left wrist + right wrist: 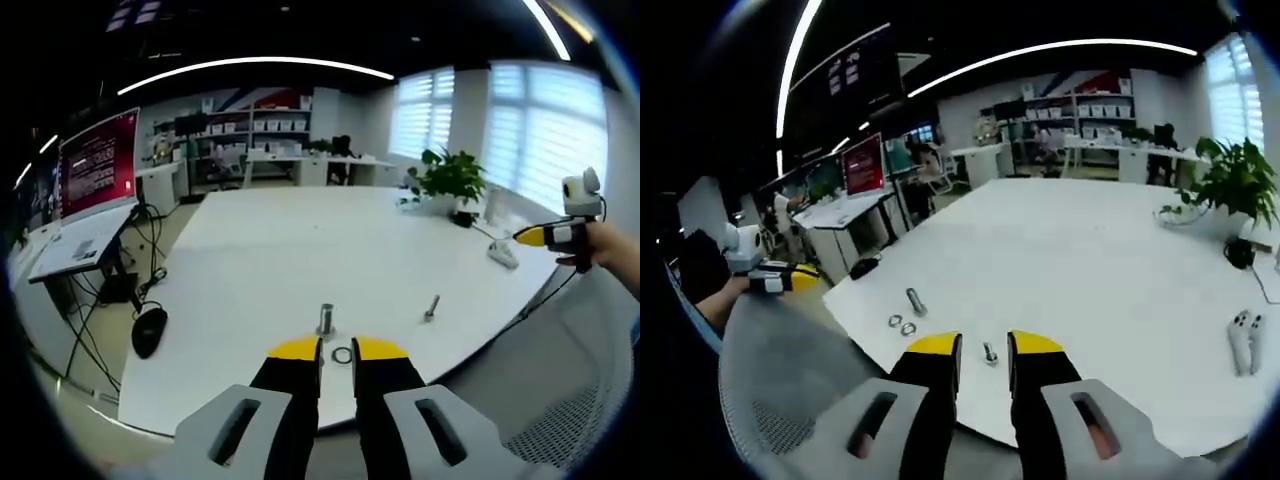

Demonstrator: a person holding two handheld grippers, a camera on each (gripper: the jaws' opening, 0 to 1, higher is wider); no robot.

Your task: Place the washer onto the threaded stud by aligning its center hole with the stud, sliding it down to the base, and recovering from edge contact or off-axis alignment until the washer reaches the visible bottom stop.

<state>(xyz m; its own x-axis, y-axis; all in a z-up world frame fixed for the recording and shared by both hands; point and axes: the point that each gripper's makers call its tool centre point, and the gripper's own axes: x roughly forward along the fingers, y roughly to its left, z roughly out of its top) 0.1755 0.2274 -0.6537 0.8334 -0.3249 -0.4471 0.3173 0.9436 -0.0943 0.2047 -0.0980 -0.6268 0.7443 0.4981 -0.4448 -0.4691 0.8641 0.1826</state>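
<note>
Left gripper (337,349) jaws apart above washer (343,355), beside stud (326,320); right gripper (985,345) jaws apart, empty

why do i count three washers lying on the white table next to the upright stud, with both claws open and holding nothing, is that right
Not quite: the right gripper view shows two washers, not three, lying on the white table beside the stud. The rest stands: the left claw and right claw are open and hold nothing.
</note>
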